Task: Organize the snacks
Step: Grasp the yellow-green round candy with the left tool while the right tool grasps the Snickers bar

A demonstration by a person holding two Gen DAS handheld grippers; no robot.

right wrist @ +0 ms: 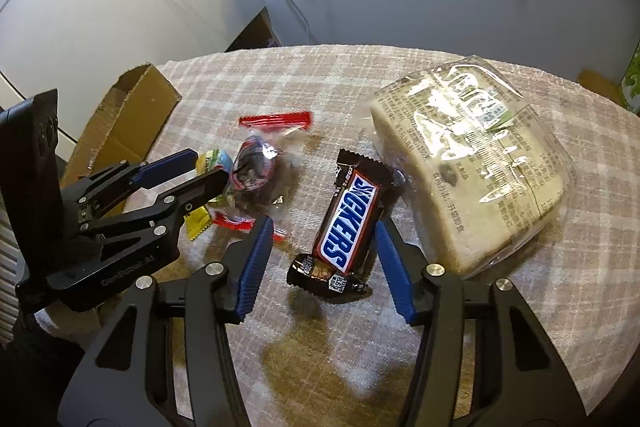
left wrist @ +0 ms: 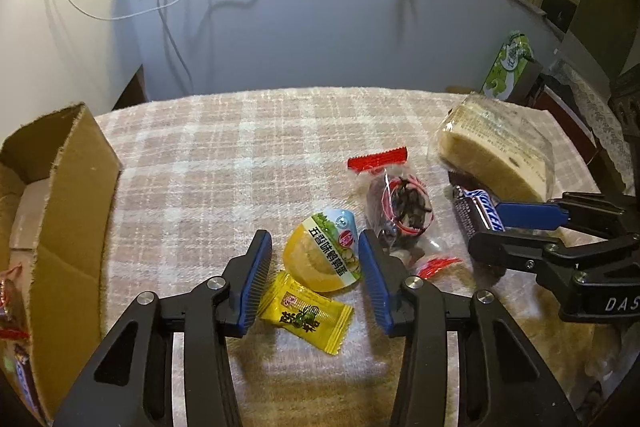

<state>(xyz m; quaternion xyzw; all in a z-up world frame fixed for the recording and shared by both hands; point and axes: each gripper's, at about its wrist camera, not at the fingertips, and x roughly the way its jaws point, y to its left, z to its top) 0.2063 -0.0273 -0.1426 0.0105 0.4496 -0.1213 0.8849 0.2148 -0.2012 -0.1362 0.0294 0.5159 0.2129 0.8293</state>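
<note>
Surface: plaid tablecloth (left wrist: 224, 147) over a table against a pale wall, cables hanging down it.
Snickers bar (right wrist: 346, 223): lies flat on the cloth between the spread fingers of the right gripper (right wrist: 326, 259), tilted, brown wrapper with blue lettering; neither pad clearly touches it.
Right gripper: jaws wide apart, holding nothing.
Round yellow snack pack (left wrist: 326, 253): between the fingertips of the left gripper (left wrist: 316, 275), green and white label on top.
Yellow candy sachet (left wrist: 306, 313): just nearer the camera, touching the round pack.
Left gripper: jaws spread, nothing pinched.
Clear bag of dark snacks (left wrist: 396, 209): red sealed ends, beside the left gripper's right finger.
Wrapped cake slab (right wrist: 472, 163): clear printed film, just right of the Snickers bar.
Cardboard box (left wrist: 60, 211): at the table's left edge, open, with wrapped snacks inside.
Green carton (left wrist: 506, 65): far right corner.
</note>
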